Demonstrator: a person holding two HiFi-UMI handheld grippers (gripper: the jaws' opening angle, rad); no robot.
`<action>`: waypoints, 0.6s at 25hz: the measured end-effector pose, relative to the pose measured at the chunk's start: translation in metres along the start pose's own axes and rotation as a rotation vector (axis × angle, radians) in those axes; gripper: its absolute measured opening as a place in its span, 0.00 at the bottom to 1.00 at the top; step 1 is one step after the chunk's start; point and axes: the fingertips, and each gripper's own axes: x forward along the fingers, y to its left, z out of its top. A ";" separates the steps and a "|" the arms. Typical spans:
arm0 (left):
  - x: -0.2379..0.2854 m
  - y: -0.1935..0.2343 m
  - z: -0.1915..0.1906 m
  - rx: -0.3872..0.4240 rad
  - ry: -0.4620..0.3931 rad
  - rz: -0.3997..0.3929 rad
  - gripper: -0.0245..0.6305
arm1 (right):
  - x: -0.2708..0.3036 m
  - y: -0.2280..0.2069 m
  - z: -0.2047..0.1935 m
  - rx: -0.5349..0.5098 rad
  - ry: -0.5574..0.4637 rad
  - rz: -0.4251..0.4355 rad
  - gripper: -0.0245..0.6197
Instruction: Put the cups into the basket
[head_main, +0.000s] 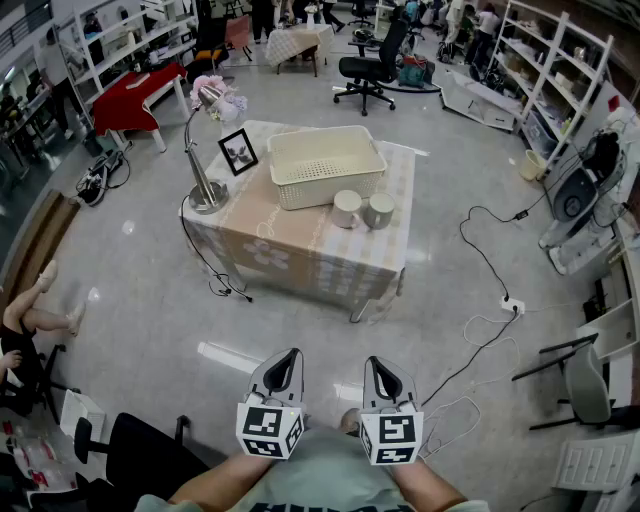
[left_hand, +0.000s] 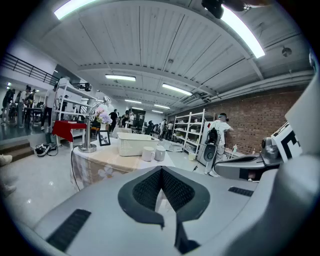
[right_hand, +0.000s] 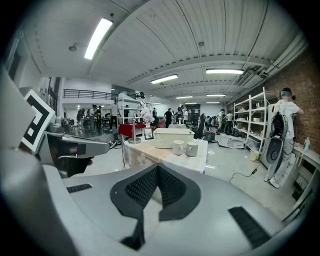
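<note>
left gripper, right gripper: sitting pinched shut, empty, bottom centre | cups: standing side by side just below the basket, centre frame, well up-frame of both | right gripper is lying slightly nearer

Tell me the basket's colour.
Cream; the perforated plastic basket shows best in the head view.

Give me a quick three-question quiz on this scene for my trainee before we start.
1. How many cups stand on the table?
2. True or false: one cup already lies in the basket.
3. The left gripper and right gripper are: A) holding cups, B) shut and empty, C) wide open.
Key: 1. two; 2. false, the basket is empty; 3. B.
</note>
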 end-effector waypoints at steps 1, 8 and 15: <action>0.000 0.000 0.000 0.000 0.000 0.001 0.05 | 0.000 0.000 0.000 0.000 0.000 0.001 0.05; 0.003 -0.002 0.002 0.000 -0.005 0.004 0.05 | 0.001 -0.004 0.002 -0.001 -0.004 0.004 0.05; 0.010 -0.013 0.005 -0.003 -0.011 0.020 0.05 | 0.002 -0.018 0.004 0.022 -0.008 0.027 0.05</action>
